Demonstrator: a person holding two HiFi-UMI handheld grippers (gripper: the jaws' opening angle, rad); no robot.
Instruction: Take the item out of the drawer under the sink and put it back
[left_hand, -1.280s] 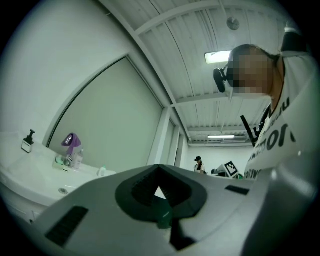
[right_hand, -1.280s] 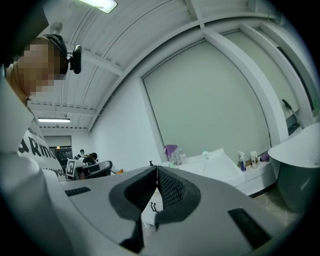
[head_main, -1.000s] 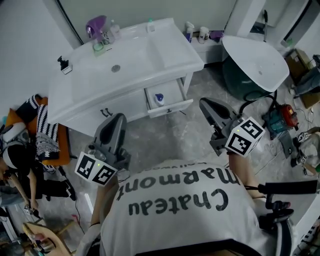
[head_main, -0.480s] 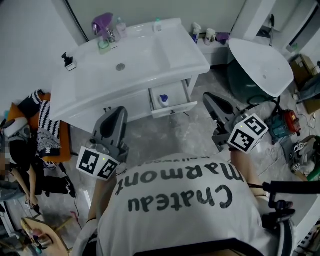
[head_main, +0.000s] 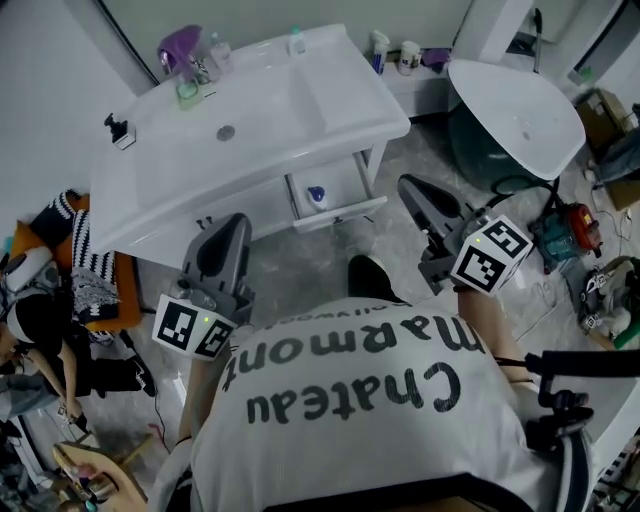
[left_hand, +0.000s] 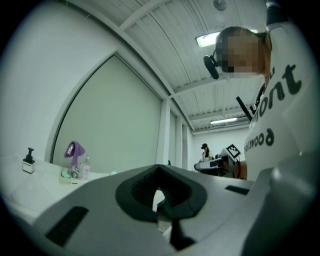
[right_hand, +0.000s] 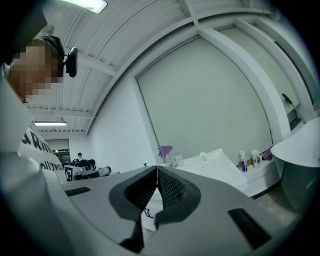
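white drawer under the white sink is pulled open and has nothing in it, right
Open, yes, but not empty: the head view shows a small white item with a blue top inside the white drawer under the white sink.

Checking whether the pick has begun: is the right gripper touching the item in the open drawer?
Apart. Head view: the right gripper hangs over the floor, with the wall of the drawer and bare floor between it and the blue-capped item.
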